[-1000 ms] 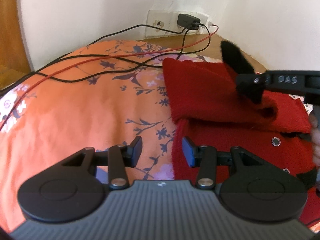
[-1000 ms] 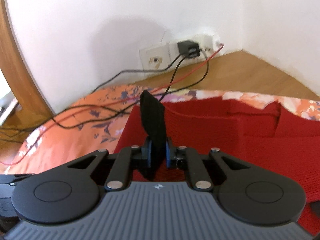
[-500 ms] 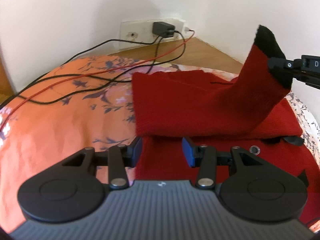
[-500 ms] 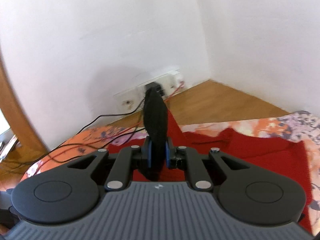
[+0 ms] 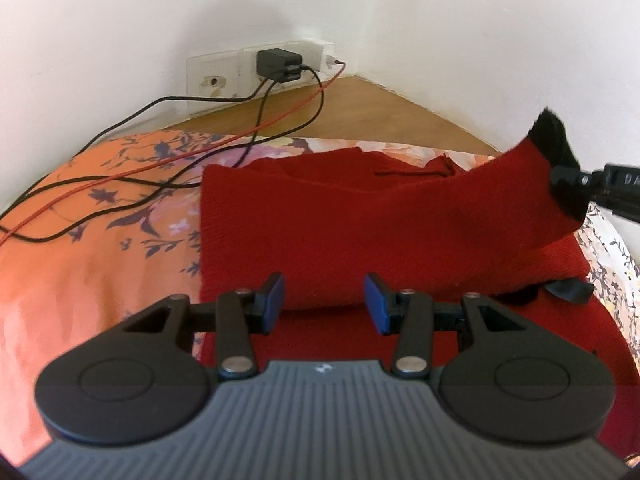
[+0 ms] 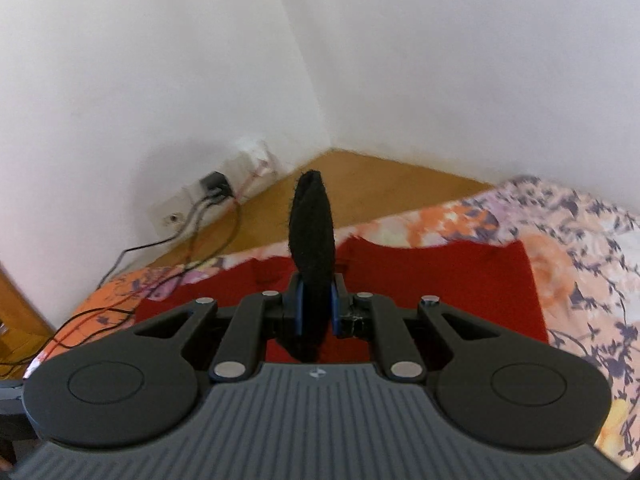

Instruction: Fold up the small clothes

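My right hand-held gripper (image 6: 316, 314) grasps the black fuzzy cuff (image 6: 312, 240) of the red knitted garment (image 5: 360, 232), its sleeve lifted. My left hand-held gripper (image 5: 324, 306) hovers released above the garment on the orange floral bedspread (image 5: 100, 248).

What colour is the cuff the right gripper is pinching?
Black, on a red sleeve; the cuff shows best in the left wrist view.

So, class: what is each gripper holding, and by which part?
The right gripper is shut on the red sweater's black cuff, lifting the sleeve. The left gripper is open and holds nothing.
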Action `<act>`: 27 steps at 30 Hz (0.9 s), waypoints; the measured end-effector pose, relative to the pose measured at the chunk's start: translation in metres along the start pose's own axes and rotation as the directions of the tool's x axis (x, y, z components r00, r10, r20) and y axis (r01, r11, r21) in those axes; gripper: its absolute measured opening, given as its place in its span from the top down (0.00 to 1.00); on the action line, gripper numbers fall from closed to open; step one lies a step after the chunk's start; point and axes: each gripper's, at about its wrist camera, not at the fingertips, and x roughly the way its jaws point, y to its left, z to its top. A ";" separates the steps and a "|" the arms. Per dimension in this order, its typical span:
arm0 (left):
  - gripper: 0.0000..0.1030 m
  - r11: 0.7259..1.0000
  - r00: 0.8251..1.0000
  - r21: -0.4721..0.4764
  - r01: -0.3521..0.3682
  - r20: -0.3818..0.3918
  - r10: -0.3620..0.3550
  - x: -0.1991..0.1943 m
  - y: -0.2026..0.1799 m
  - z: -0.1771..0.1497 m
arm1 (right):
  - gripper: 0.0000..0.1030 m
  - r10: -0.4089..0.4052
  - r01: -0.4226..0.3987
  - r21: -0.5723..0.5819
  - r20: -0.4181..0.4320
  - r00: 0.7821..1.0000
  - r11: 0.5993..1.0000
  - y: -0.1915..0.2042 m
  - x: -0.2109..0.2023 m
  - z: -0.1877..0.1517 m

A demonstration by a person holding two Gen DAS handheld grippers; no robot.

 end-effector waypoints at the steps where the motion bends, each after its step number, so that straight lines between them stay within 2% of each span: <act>1: 0.55 1.000 1.000 0.004 -0.001 0.000 0.001 0.002 -0.002 0.001 | 0.87 -0.006 0.007 0.012 -0.011 1.000 1.000 -0.006 0.003 -0.002; 5: 0.55 1.000 1.000 0.008 0.000 0.004 0.000 0.008 -0.007 0.004 | 0.87 -0.019 0.022 0.049 -0.050 0.999 0.999 -0.027 0.017 -0.009; 10: 0.55 1.000 1.000 0.003 -0.012 -0.003 0.012 0.018 -0.010 0.005 | 0.84 -0.003 0.027 0.176 -0.139 0.990 0.984 -0.059 0.039 -0.018; 11: 0.55 1.000 1.000 0.003 -0.014 -0.007 0.014 0.020 -0.010 0.005 | 0.78 -0.006 0.036 0.195 -0.153 0.988 0.980 -0.064 0.042 -0.019; 12: 0.55 1.000 1.000 0.002 -0.017 -0.011 0.017 0.022 -0.011 0.004 | 0.67 -0.010 0.044 0.212 -0.163 0.987 0.976 -0.069 0.046 -0.021; 13: 0.55 1.000 1.000 0.000 -0.019 -0.014 0.019 0.024 -0.011 0.004 | 0.63 -0.026 0.065 0.226 -0.171 0.985 0.972 -0.074 0.048 -0.023; 15: 0.55 1.000 1.000 -0.003 -0.023 -0.020 0.023 0.027 -0.011 0.003 | 0.43 -0.048 0.087 0.238 -0.165 0.985 0.967 -0.082 0.047 -0.025; 20: 0.55 0.999 0.999 -0.012 -0.032 -0.024 0.032 0.033 -0.012 0.004 | 0.35 -0.004 0.042 0.253 -0.152 0.988 0.967 -0.093 0.045 -0.021; 27: 0.55 0.999 0.999 -0.015 -0.036 -0.020 0.036 0.037 -0.015 0.007 | 0.29 0.036 0.013 0.305 -0.155 0.987 0.952 -0.098 0.053 -0.019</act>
